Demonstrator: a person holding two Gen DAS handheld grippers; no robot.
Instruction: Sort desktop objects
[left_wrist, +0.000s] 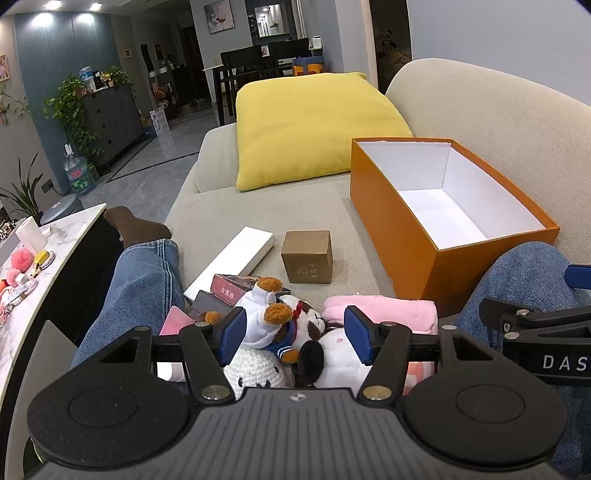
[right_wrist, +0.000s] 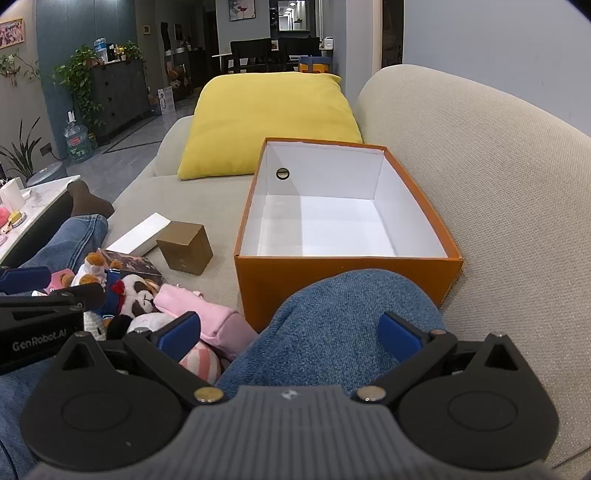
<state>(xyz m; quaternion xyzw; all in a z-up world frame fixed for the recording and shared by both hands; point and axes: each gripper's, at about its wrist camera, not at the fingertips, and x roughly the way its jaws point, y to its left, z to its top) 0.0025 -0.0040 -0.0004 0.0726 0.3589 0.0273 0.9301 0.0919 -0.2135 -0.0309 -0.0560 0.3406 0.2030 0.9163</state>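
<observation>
An open orange box (left_wrist: 391, 214) with a white, empty inside sits on the sofa; it also shows in the right wrist view (right_wrist: 347, 269). A pile of plush toys lies in front of it: a small bear in white and blue (left_wrist: 269, 317), a panda (right_wrist: 138, 295) and a pink plush (left_wrist: 388, 310). My left gripper (left_wrist: 295, 336) is open, its blue pads either side of the plush pile. My right gripper (right_wrist: 291, 332) is open and empty above a denim knee (right_wrist: 343, 325). A brown cube box (left_wrist: 308, 256), a long white box (left_wrist: 240, 254) and a dark red box (left_wrist: 231, 288) lie nearby.
A yellow cushion (left_wrist: 310, 125) lies on the sofa behind the orange box. The person's legs in jeans (left_wrist: 140, 288) flank the pile. A marble-topped table (left_wrist: 40, 280) with small items stands at the left. The sofa back (right_wrist: 480, 166) rises at the right.
</observation>
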